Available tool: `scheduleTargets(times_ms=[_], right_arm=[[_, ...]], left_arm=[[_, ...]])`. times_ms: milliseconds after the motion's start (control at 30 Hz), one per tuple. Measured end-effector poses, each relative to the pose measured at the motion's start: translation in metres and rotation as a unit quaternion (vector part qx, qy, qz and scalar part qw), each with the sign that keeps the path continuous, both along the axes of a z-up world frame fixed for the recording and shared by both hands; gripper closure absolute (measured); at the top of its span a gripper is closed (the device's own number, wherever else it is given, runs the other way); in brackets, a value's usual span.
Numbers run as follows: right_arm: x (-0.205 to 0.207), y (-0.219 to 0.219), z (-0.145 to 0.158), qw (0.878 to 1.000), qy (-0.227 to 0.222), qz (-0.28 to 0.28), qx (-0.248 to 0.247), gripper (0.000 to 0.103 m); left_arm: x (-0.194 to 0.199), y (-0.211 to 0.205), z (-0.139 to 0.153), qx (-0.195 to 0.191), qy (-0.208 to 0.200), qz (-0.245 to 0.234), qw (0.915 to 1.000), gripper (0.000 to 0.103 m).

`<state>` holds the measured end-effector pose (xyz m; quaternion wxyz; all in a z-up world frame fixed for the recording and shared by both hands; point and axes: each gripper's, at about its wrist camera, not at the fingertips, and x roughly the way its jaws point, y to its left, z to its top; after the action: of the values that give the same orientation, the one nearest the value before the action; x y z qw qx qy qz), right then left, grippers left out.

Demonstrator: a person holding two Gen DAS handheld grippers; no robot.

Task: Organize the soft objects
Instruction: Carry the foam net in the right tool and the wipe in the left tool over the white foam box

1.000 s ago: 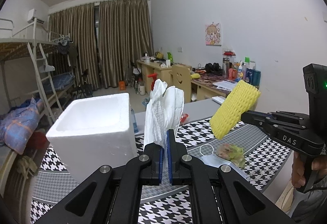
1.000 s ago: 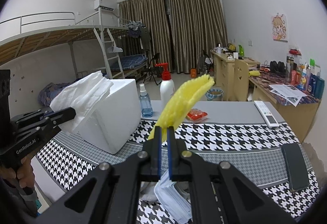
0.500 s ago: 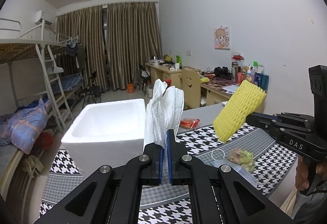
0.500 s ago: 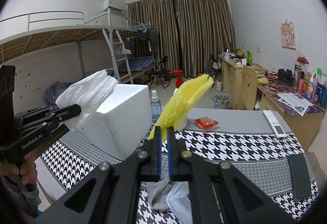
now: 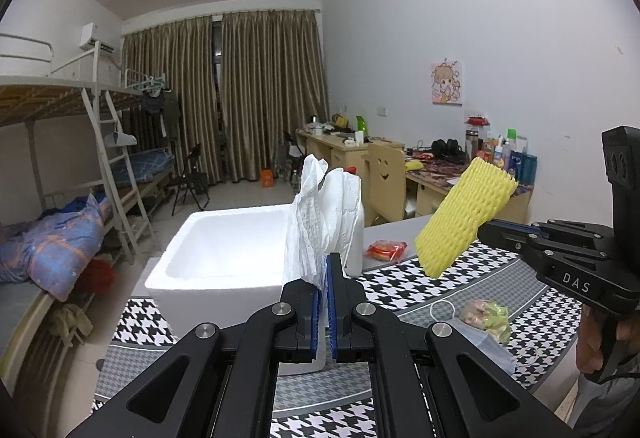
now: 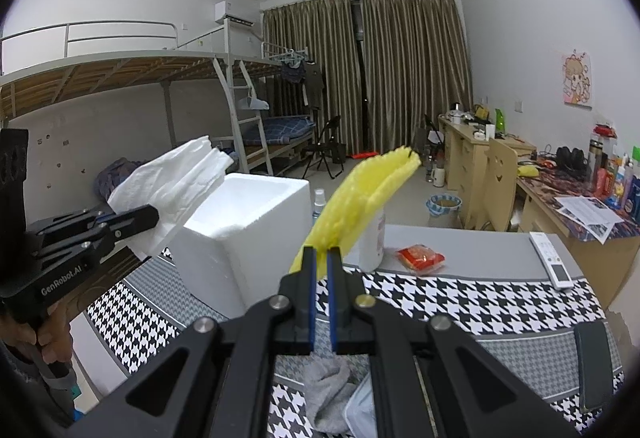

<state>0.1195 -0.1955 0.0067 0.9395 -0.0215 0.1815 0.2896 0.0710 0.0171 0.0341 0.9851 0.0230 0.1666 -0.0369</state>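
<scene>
While left tool (image 5: 323, 272) pinches white tissue wad (image 5: 326, 214), right tool (image 6: 321, 262) pinches yellow foam net (image 6: 360, 194); white foam box (image 5: 228, 250) at ten o'clock of left tool, on worktop (image 5: 500, 278).

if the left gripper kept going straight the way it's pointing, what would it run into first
Most likely the white foam box. The left gripper, shut on a white crumpled tissue, points slightly downward at the box's near right corner. Depth is hard to judge in this fisheye view.
</scene>
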Motion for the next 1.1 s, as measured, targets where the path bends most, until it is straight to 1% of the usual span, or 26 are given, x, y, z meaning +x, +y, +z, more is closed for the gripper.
scheduleTargets(times_ms=[233,833,1100], right_arm=[[0.002,0.011,0.007,1.000,-0.007,0.011,0.005,0.096],[0.006,0.053,0.019,0.999,-0.020,0.046,-0.010,0.096],[0.005,0.065,0.023,0.998,-0.021,0.054,-0.006,0.096]], left_arm=[[-0.001,0.013,0.005,-0.005,-0.010,0.014,0.9998,0.099],[-0.011,0.046,0.013,-0.010,-0.028,0.062,0.9976,0.099],[-0.017,0.058,0.014,-0.008,-0.033,0.082,0.9961,0.099]])
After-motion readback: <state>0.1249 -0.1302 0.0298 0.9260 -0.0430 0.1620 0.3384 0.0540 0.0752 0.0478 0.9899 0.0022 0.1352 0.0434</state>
